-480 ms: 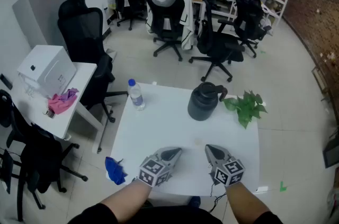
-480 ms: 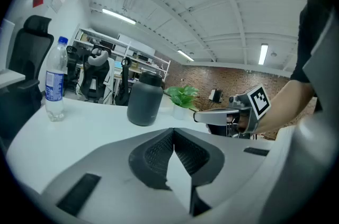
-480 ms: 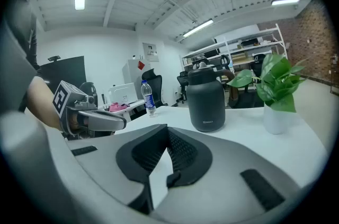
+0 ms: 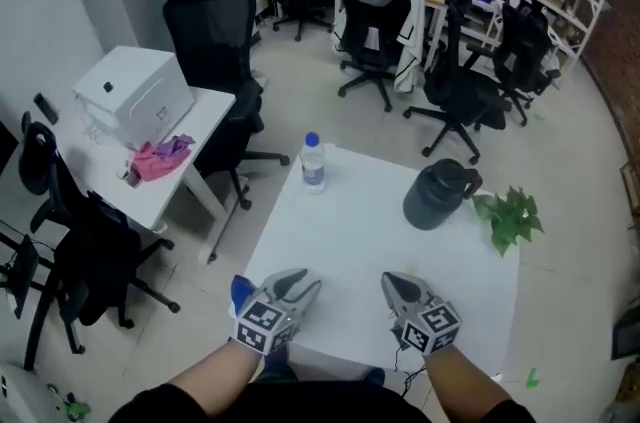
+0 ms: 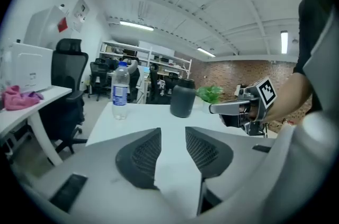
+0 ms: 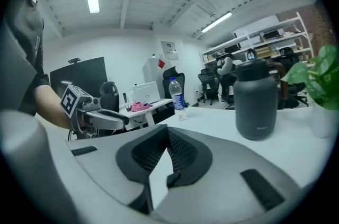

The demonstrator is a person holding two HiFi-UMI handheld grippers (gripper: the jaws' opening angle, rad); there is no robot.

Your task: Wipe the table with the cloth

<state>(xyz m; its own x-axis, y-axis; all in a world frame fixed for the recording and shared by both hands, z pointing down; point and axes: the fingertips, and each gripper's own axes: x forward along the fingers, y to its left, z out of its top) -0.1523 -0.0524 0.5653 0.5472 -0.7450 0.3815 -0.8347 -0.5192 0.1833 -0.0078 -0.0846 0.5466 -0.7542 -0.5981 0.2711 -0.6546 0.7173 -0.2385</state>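
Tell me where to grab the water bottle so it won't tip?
Probably around its straight middle, at the label, below the narrow cap. The water bottle stands upright near the table's far left edge with nothing close around it, so the left gripper can come in level from the near side, jaws either side of the round body.

Looking down on a white square surface (image 4: 350, 241). Far left corner: clear water bottle (image 4: 313, 163) with a blue cap, standing upright, well apart from the rest. Far right side: dark jug (image 4: 437, 195), upright, handle turned to the right. Just beside it, by the right edge: leafy green plant (image 4: 510, 216). Near left corner: blue cloth (image 4: 241, 289), right at the edge, only partly showing.
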